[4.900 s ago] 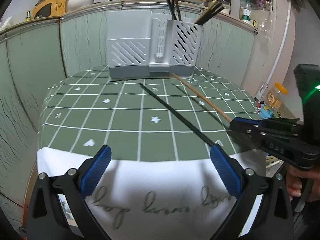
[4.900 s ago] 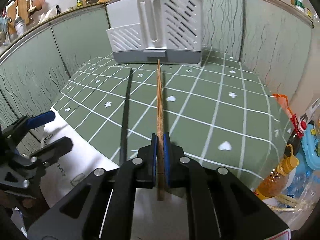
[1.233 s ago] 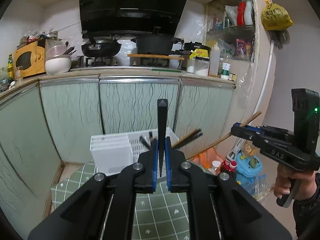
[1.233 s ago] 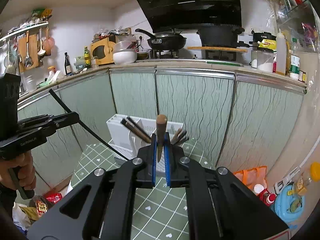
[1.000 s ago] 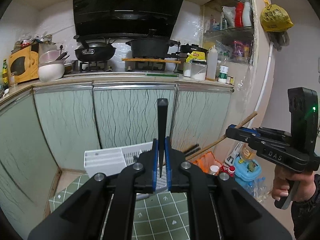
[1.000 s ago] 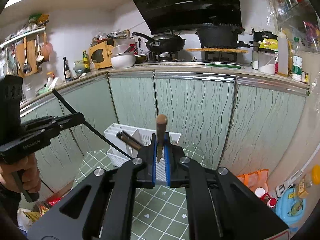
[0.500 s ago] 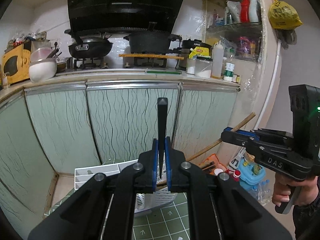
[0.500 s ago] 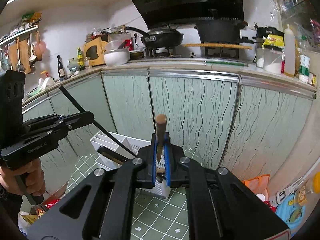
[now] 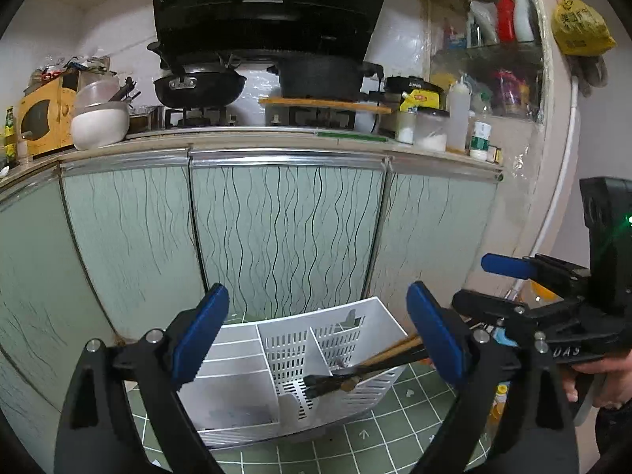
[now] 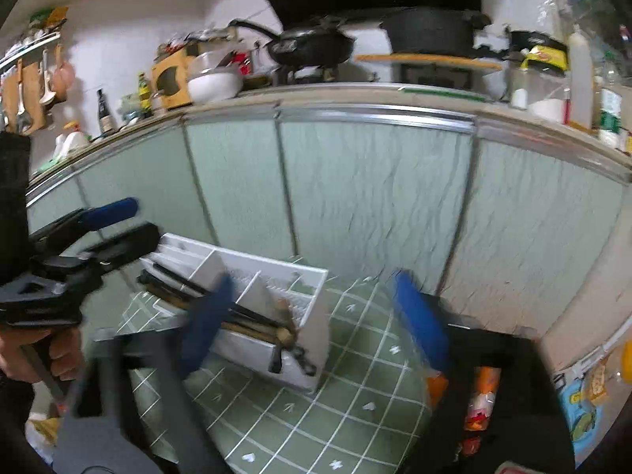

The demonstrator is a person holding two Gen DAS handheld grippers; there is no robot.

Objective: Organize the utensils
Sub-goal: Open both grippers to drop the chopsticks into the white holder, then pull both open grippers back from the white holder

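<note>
Both chopsticks gone from the grippers now, half a second back each one pinched a stick upright, now neither holds anything. Left gripper (image 9: 318,330): blue pads spread wide, empty, parked right above the white utensil caddy (image 9: 245,359), probably because the drop needed to land straight into a slot. Dark chopstick (image 9: 379,371) and wooden chopstick (image 9: 389,351) now lying slanted in the slotted right-hand compartment with the rest of the bundle, leaning out over the rim. Makes sense, tall narrow bin for long skinny stuff, flat trays on the left kept for other things. Right gripper (image 10: 316,316): also wide open, nothing in it, blurry so likely mid-move. Green checked tablecloth (image 10: 355,387) underneath. Looks like this pair is sorted.
</note>
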